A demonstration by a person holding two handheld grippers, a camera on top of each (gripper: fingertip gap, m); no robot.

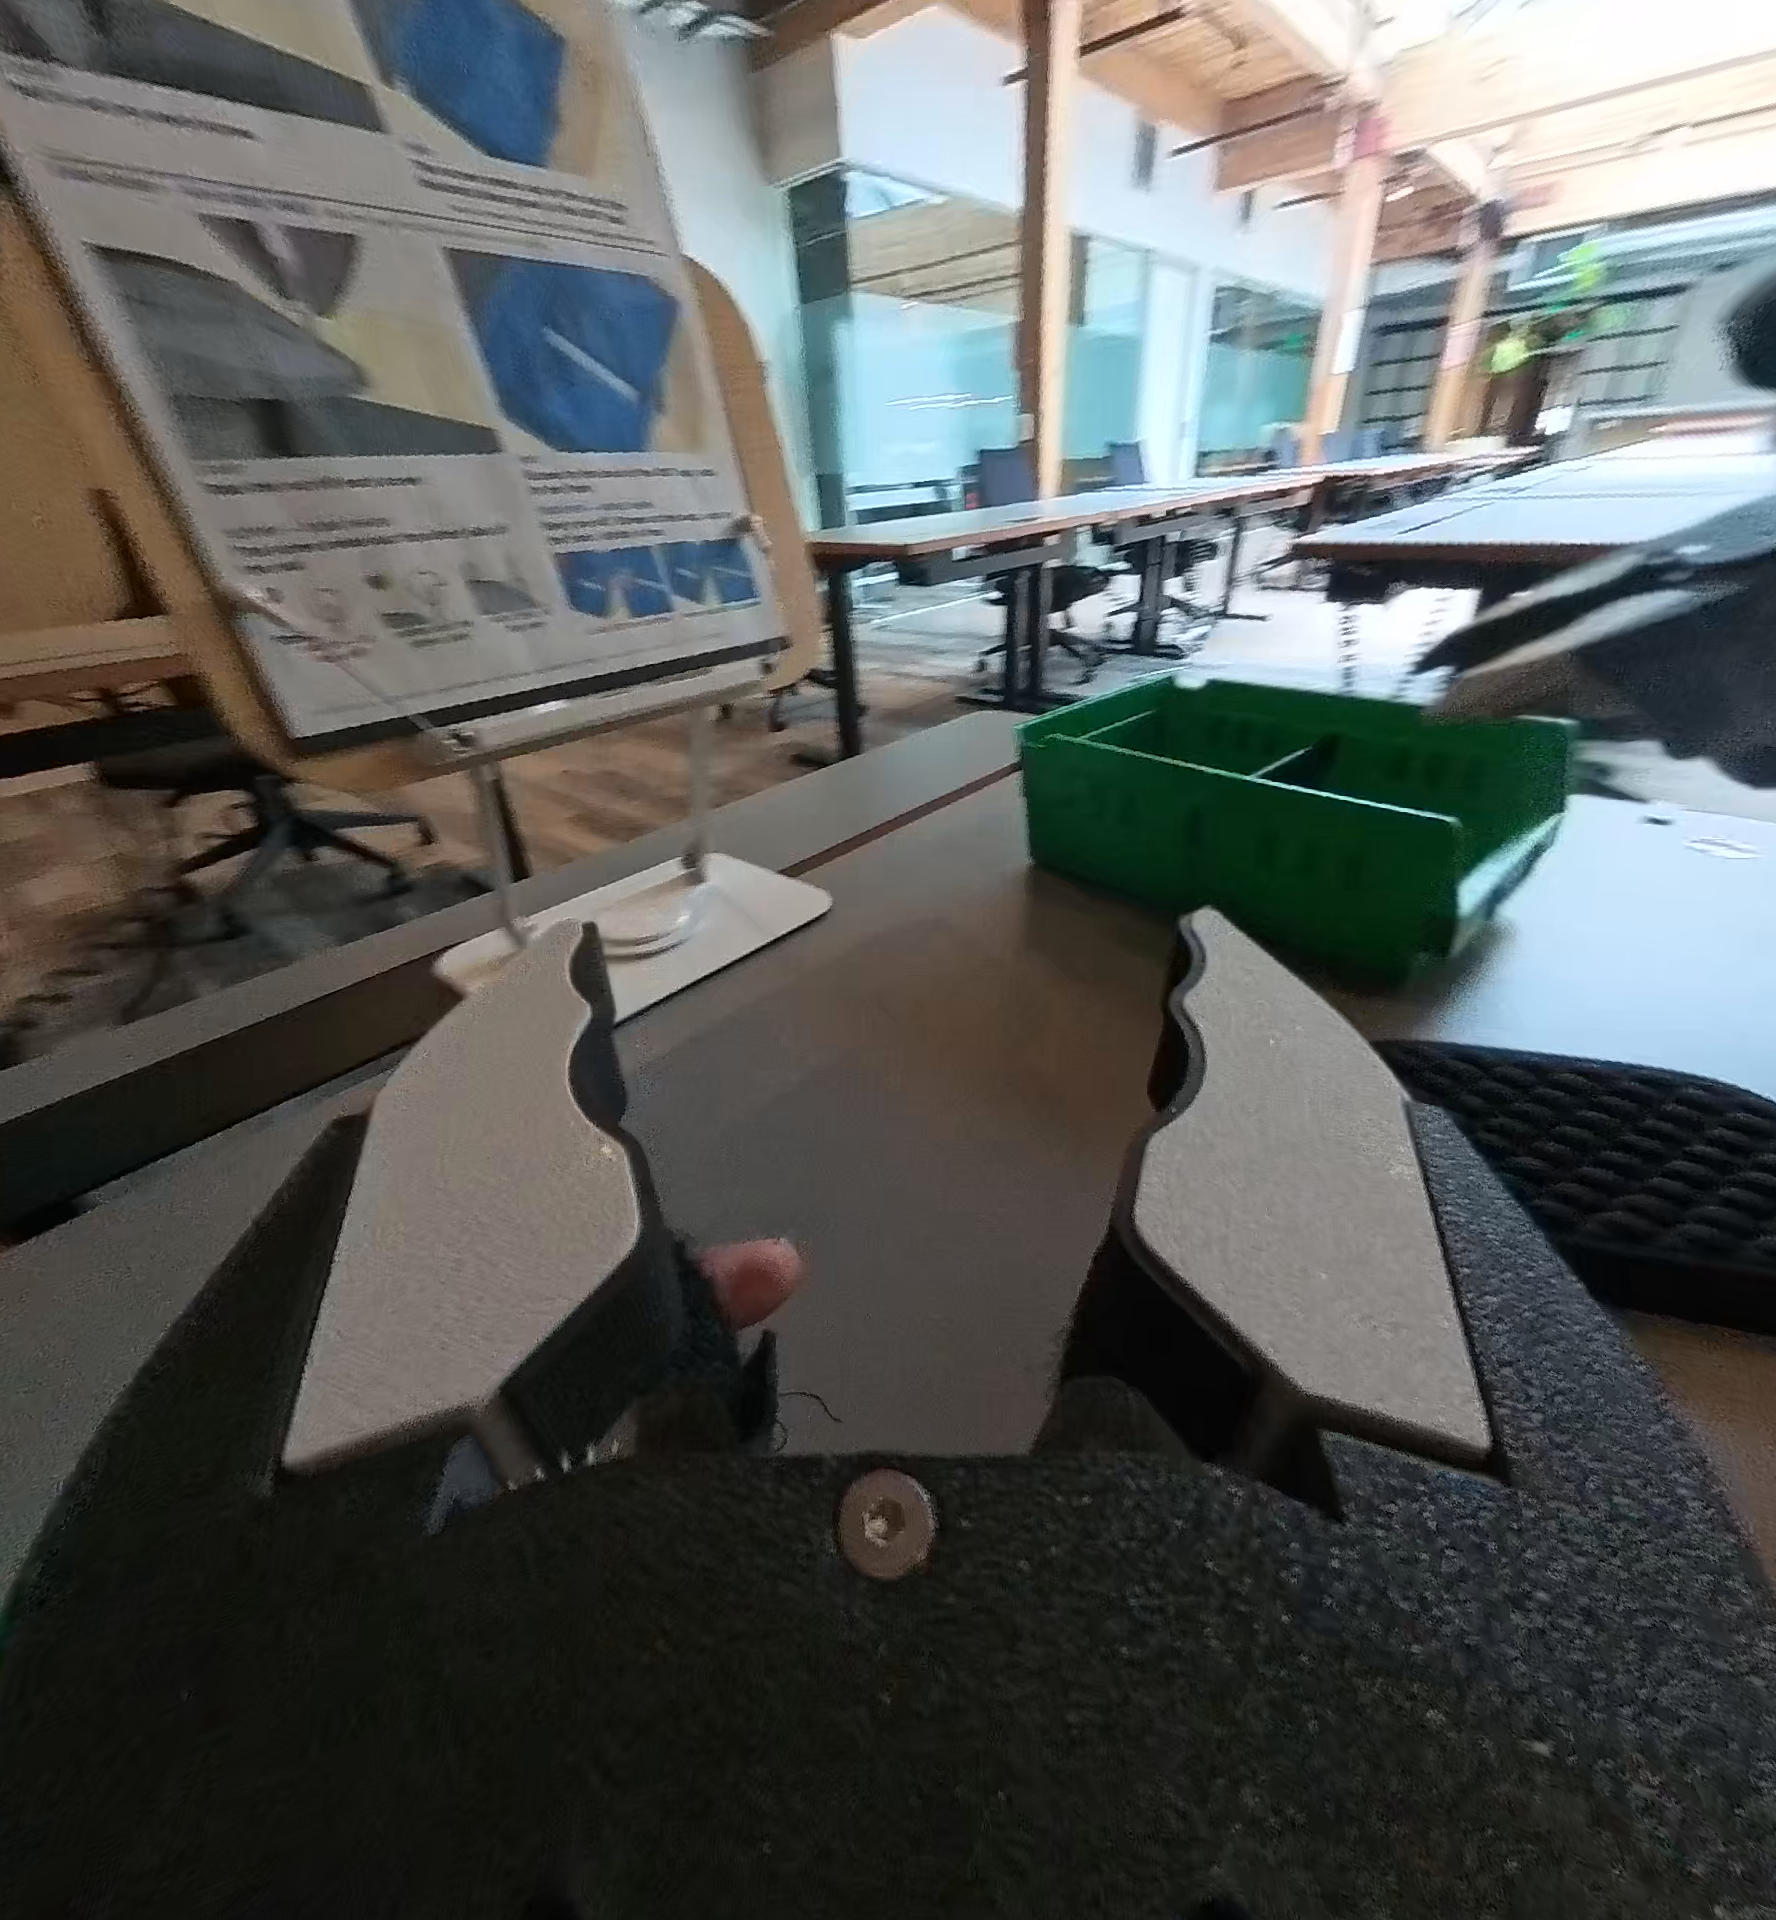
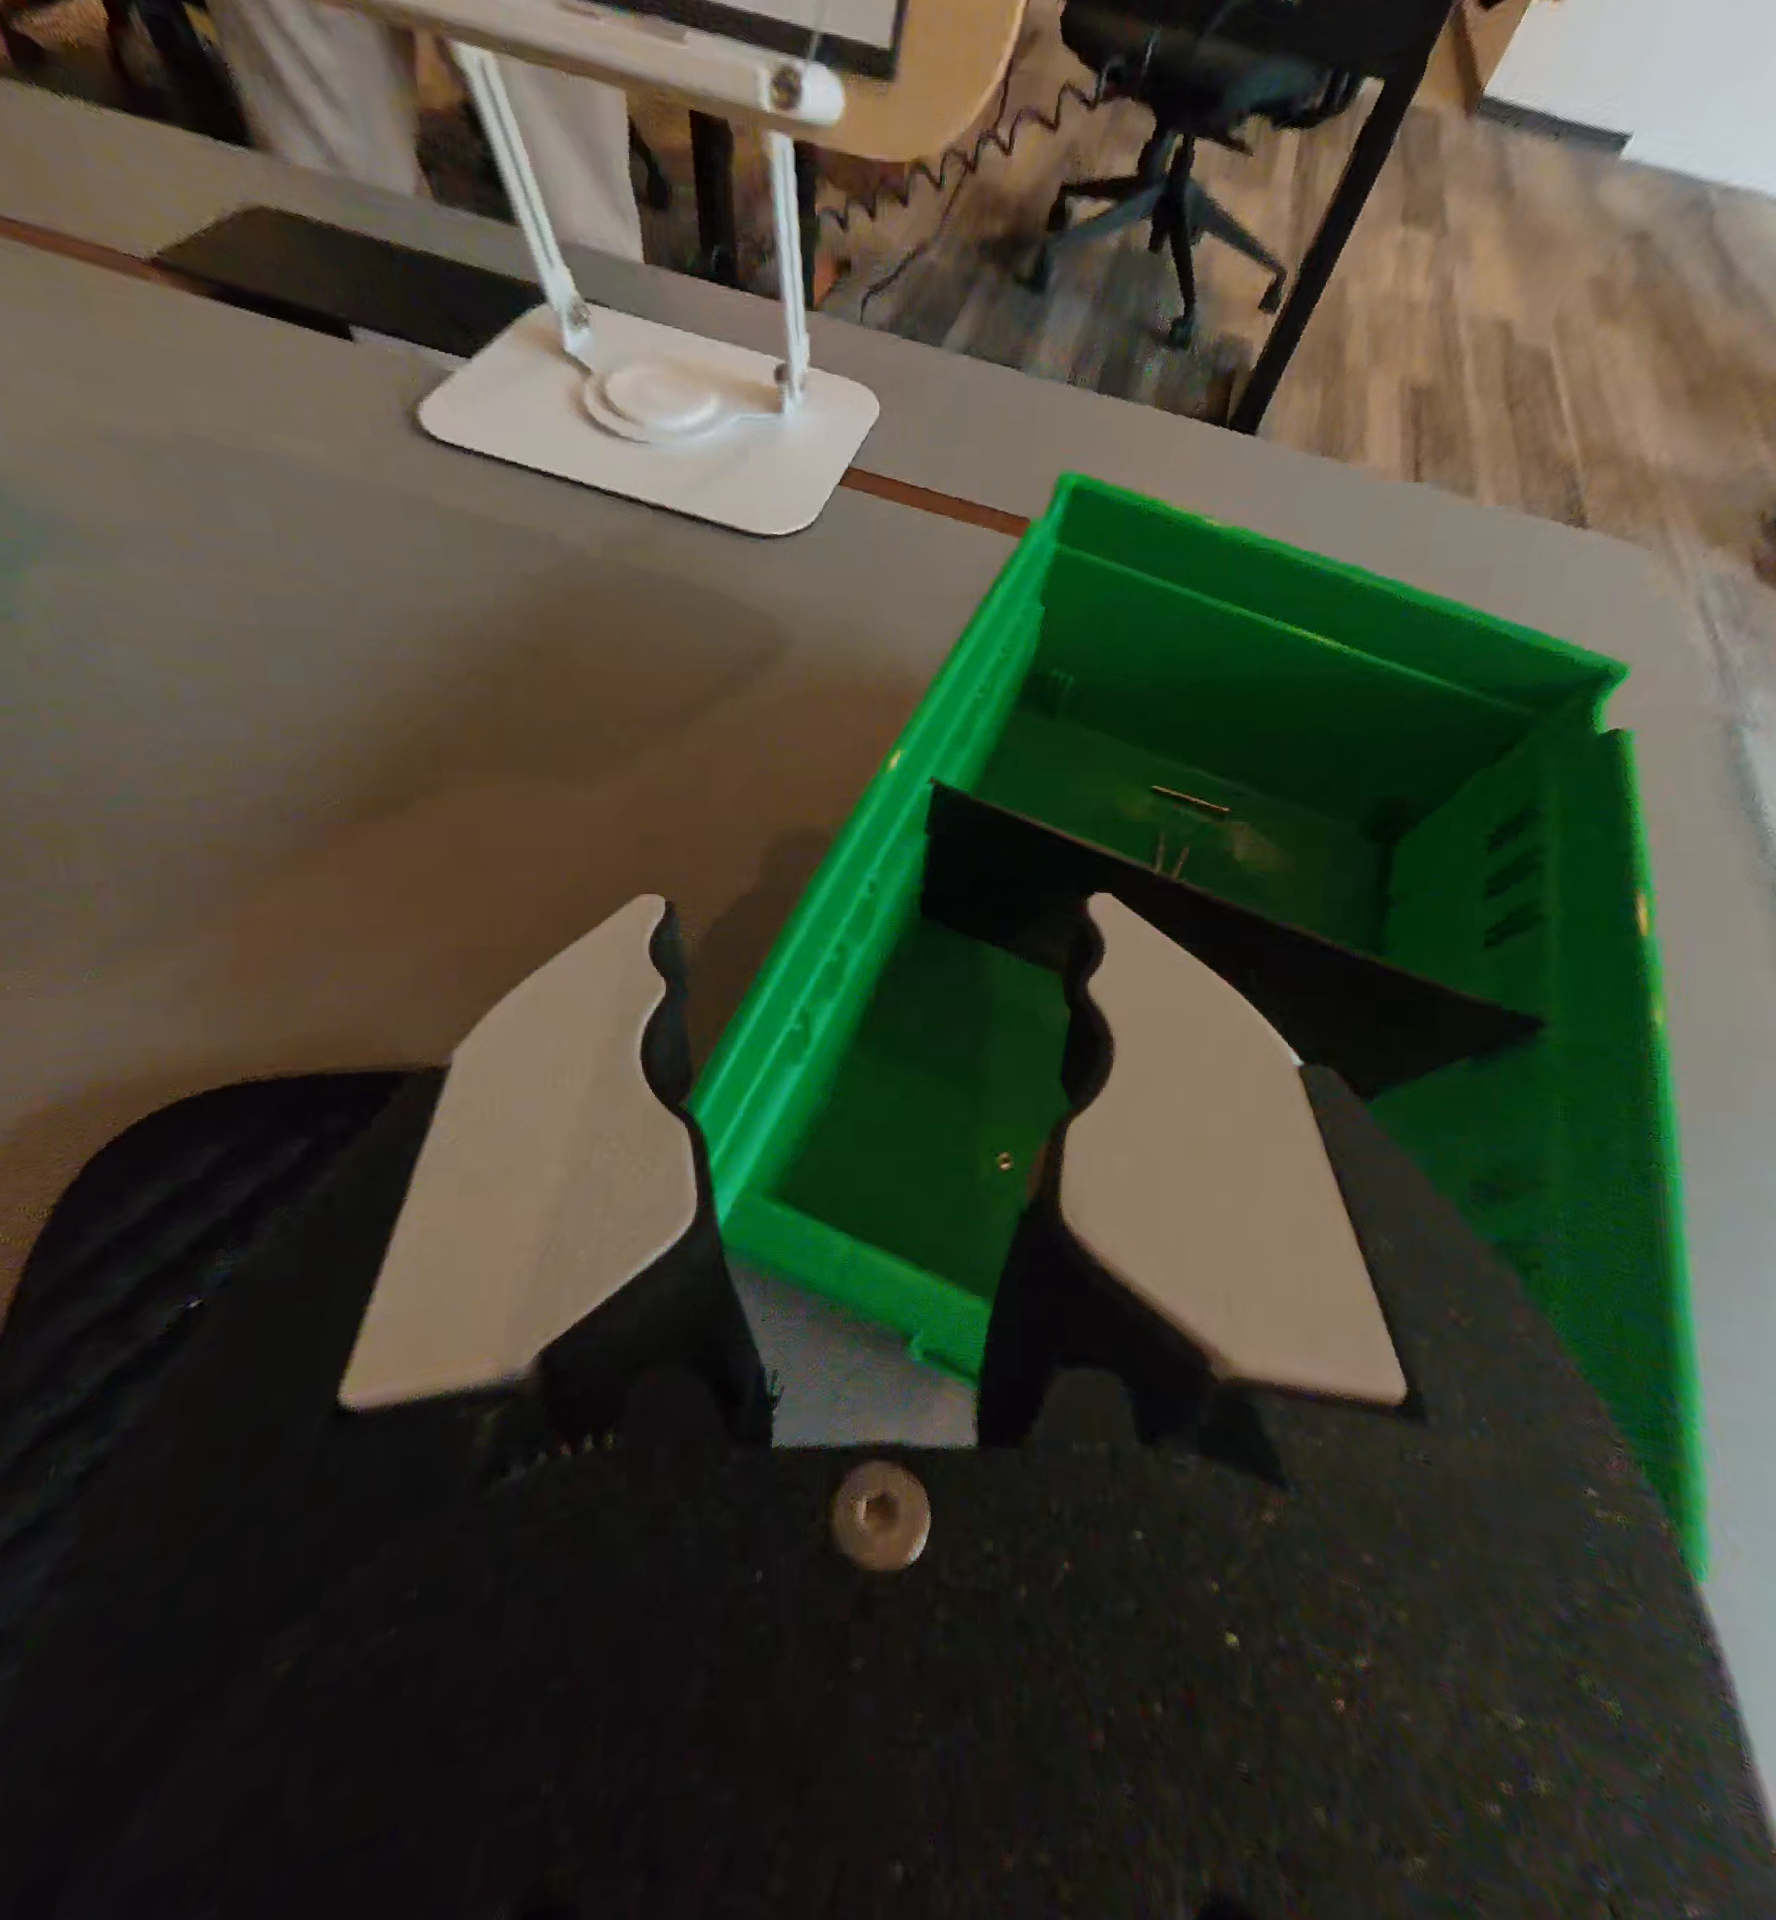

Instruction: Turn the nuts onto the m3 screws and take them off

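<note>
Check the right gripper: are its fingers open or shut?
Open. The right gripper hangs above the green bin, its two fingers standing wide apart with only the bin's near compartment showing between them; nothing is held.

One tiny nut [image 2: 1004,1161] lies on the floor of the near part of the green box [image 2: 822,997]. Thin screws [image 2: 1188,800] lie flat in the far part.
</note>
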